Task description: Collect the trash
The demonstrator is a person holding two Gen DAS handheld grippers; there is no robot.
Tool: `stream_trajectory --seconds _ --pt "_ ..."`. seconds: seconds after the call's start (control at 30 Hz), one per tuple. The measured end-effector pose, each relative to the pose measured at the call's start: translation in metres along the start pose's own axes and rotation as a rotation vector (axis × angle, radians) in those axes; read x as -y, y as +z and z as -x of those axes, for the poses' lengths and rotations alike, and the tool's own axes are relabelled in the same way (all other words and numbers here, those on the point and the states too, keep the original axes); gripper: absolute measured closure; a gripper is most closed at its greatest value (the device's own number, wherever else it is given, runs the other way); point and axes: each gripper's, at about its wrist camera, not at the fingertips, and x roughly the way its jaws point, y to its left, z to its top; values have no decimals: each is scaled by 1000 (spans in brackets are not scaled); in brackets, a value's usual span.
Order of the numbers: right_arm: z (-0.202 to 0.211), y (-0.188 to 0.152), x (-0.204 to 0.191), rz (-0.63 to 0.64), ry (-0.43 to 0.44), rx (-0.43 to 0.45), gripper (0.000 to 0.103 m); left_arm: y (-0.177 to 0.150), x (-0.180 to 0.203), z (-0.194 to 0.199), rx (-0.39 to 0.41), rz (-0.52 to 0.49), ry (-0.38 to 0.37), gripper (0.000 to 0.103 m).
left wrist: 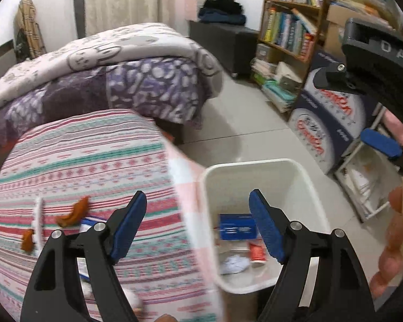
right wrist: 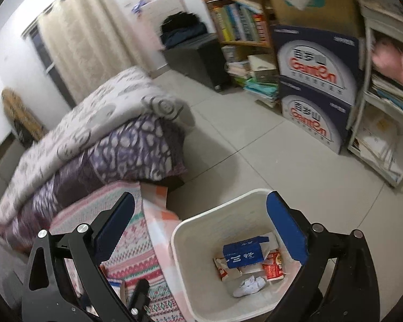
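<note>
Both grippers are hanging over the white bin (right wrist: 190,230), the left gripper (left wrist: 198,225) and right gripper (right wrist: 201,230) with jaws apart and nothing between them. Dropped trash, including a blue carton (right wrist: 243,253), is lying inside; orange peel (left wrist: 74,213) is waiting on the striped bedcover (left wrist: 94,161), likely next.

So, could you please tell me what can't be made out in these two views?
- Left wrist view: items low on the striped cloth are hidden behind the left gripper.
- Left wrist view: the orange scraps are too blurred to identify.
- Right wrist view: the bin has its near rim cut off by the frame edge; the right gripper covers one side.
</note>
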Motion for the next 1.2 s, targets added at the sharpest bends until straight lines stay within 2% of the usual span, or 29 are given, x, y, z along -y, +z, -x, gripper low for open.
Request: stream_trajectory --seconds 0.33,0.6,0.77,0.93,1.2 --pt "-27 -35 -68 199 15 -91 7 -15 -106 -16 -66 46 214 26" --pt "-47 -62 -110 302 33 -165 7 -22 -189 -29 -157 109 326 26" --pt "-59 -78 -129 353 38 -211 7 -35 -232 -42 -227 157 324 26" --pt "-76 -93 -145 388 47 -271 7 -39 -266 -55 -296 247 279 28" --pt "-106 -121 -175 374 116 -399 7 -42 -281 -83 -389 254 227 41"
